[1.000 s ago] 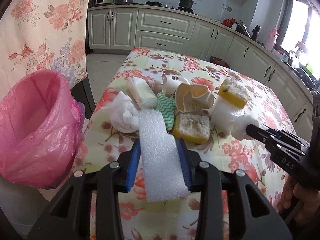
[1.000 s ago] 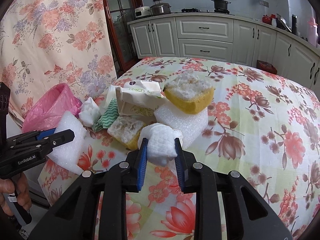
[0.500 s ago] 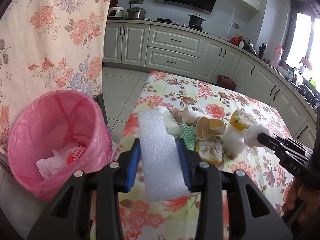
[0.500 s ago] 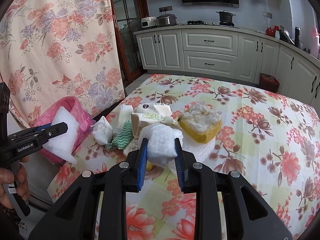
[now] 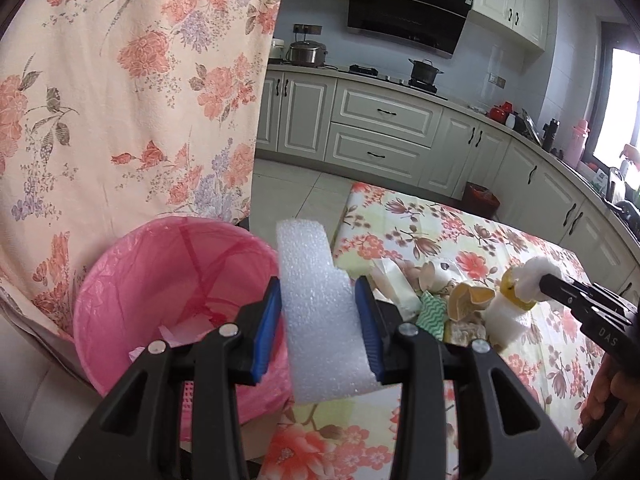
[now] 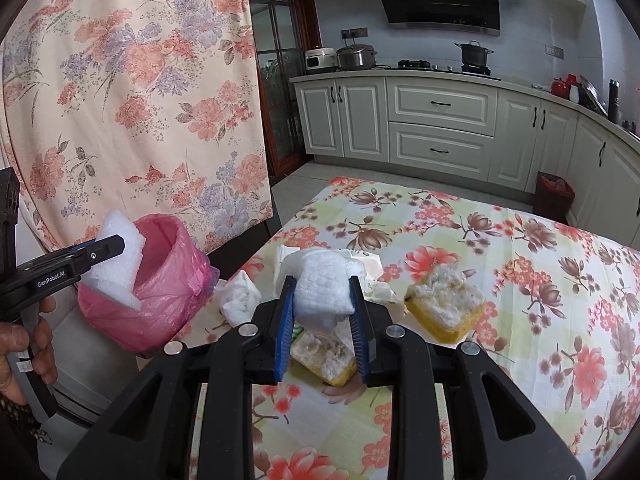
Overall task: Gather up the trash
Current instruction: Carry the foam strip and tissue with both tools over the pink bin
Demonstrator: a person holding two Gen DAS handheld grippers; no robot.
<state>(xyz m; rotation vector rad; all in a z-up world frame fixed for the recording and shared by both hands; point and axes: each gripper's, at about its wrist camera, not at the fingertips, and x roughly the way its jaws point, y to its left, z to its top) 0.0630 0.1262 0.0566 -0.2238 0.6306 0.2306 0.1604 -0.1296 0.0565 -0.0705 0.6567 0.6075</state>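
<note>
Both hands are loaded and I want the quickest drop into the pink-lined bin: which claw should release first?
Left. Its claw holds the foam piece right beside the bin; the right claw grips its white wad over the table.

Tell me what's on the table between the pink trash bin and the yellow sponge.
In the right wrist view, a crumpled white tissue lies between the pink bin and the yellow sponge, then the wad in the right gripper.
</note>
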